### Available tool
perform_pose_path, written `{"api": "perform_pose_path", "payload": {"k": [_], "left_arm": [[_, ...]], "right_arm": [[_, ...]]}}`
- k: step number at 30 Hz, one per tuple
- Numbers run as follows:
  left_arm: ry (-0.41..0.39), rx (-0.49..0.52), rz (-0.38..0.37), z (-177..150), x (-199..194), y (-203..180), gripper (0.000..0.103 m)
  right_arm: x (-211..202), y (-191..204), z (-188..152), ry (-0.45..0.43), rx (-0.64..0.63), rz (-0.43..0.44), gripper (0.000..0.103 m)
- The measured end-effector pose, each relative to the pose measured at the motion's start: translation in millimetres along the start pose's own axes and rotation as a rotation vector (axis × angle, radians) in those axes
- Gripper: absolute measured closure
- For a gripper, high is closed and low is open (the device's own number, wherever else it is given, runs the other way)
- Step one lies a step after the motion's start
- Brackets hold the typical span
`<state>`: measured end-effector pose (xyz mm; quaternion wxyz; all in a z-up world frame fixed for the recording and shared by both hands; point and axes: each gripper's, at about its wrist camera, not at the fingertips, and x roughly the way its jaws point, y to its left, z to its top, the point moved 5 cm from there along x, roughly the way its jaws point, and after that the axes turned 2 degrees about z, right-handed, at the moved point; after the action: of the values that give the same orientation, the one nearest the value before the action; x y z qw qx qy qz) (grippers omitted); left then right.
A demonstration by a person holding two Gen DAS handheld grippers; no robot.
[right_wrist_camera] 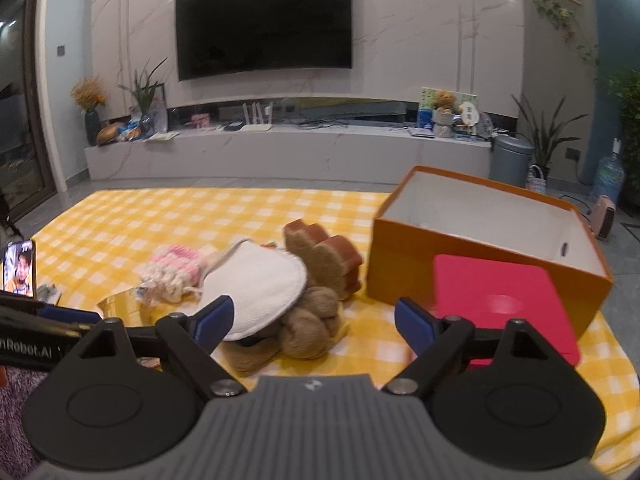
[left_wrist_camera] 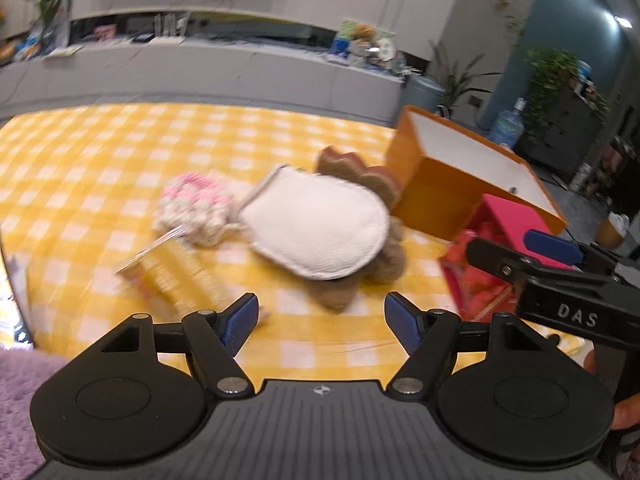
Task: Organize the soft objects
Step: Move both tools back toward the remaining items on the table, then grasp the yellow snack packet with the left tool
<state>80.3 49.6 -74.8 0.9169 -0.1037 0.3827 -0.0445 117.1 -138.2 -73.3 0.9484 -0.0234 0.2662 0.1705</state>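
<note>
Readable writing first: the right gripper (left_wrist_camera: 560, 256), seen from the left wrist view, carries raised letters "DAS", and the left gripper's body at the left edge of the right wrist view shows "nRobot.AI" (the start is cut off). A yellow-and-white checked cloth (right_wrist_camera: 248, 216) covers the surface. Near its middle lies a heap of soft things: a flat, rounded white quilted pad (right_wrist_camera: 260, 284) on top of a twisted tan yarn skein (right_wrist_camera: 308, 332), a brown bread-shaped plush (right_wrist_camera: 324, 256) behind, and a pink-and-cream knitted piece (right_wrist_camera: 176, 268) to the left. At the cloth's right edge stands an open orange cardboard box (right_wrist_camera: 472, 264) with a red box (right_wrist_camera: 500, 300) before it. The left gripper (left_wrist_camera: 320, 320) and the right gripper both stand wide apart, holding nothing.
</note>
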Motion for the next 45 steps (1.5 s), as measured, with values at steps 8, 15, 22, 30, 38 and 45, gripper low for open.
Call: {"api": "perform_pose_path", "payload": {"k": [8,15,22,30,38,45], "left_arm": [[0.056,-0.074,0.073,-2.2,8.0,36.3,0.018],[0.164,-0.271,0.159,0.2,34.4,70.9,0.016],[0.207,-0.318,0.241,7.6,59.4,78.2,0.016],[0.238,-0.279,0.336,8.3,84.8,75.6,0.017],[0.232,-0.189,0.406,7.0,89.4,71.5,0.04],[0.121,-0.14,0.307,12.1,75.5,59.9,0.052]], "right_arm": [[25.7,20.7,-7.2,0.051,-0.049,0.024,0.017],[48.7,27.7,-14.0,0.099,-0.066,0.045,0.017],[65.5,27.1,-15.2,0.119,-0.057,0.069,0.017],[81.7,22.1,-13.6,0.125,-0.07,0.073,0.017],[99.6,26.3,-5.4,0.123,-0.124,0.085,0.012],[111.2,35.5,0.6,0.132,-0.191,0.105,0.009]]}}
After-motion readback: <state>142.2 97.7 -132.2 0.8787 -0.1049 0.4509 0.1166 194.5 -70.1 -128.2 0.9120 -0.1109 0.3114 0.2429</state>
